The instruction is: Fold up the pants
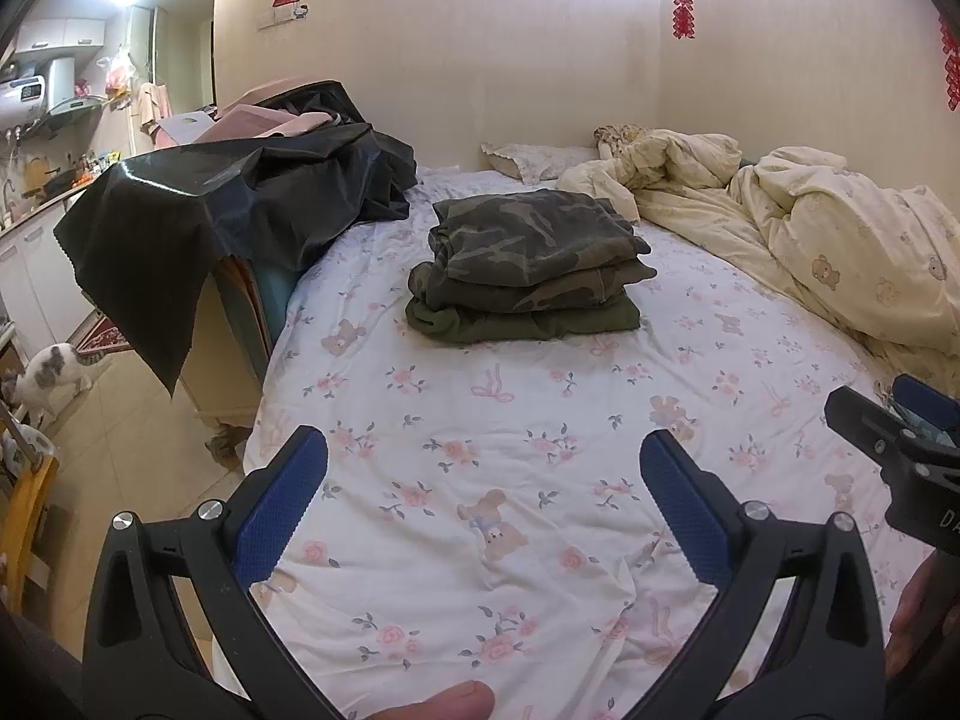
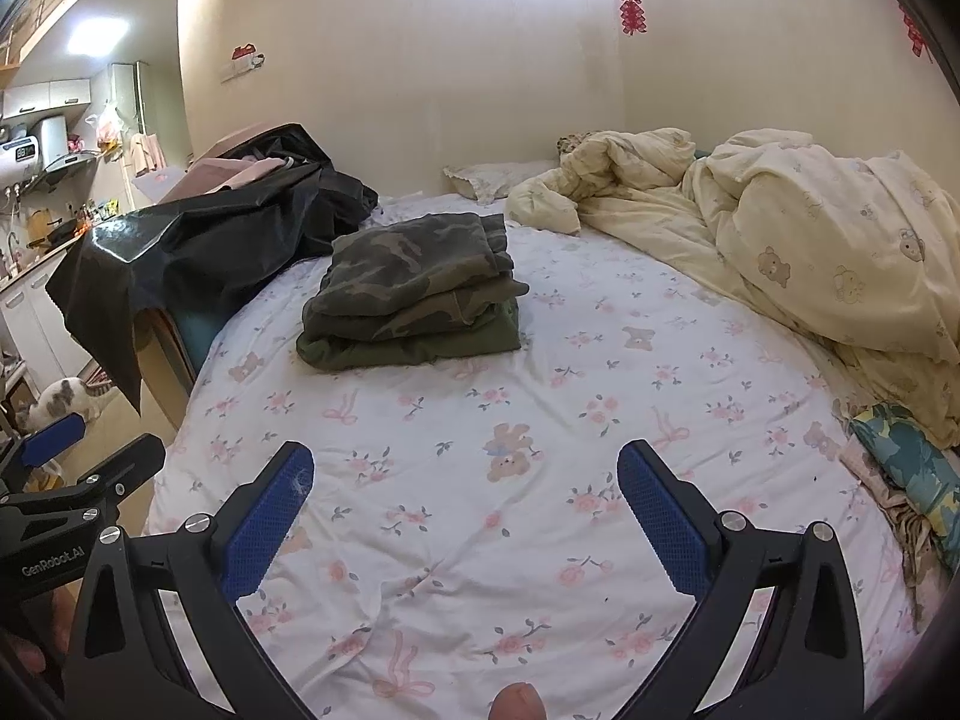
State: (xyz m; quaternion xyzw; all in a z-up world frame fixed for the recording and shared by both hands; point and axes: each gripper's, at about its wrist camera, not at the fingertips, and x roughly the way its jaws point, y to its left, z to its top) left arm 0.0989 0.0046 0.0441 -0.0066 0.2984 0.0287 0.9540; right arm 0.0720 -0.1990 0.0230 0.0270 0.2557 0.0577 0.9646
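centre frame, on floral white bed sheet: stack of folded camouflage-green cloth pants; soft, limp, light; grip at folded edges. left tongs and right tongs wide, empty.

Cream walls, tiled floor, floral-sheeted bed.
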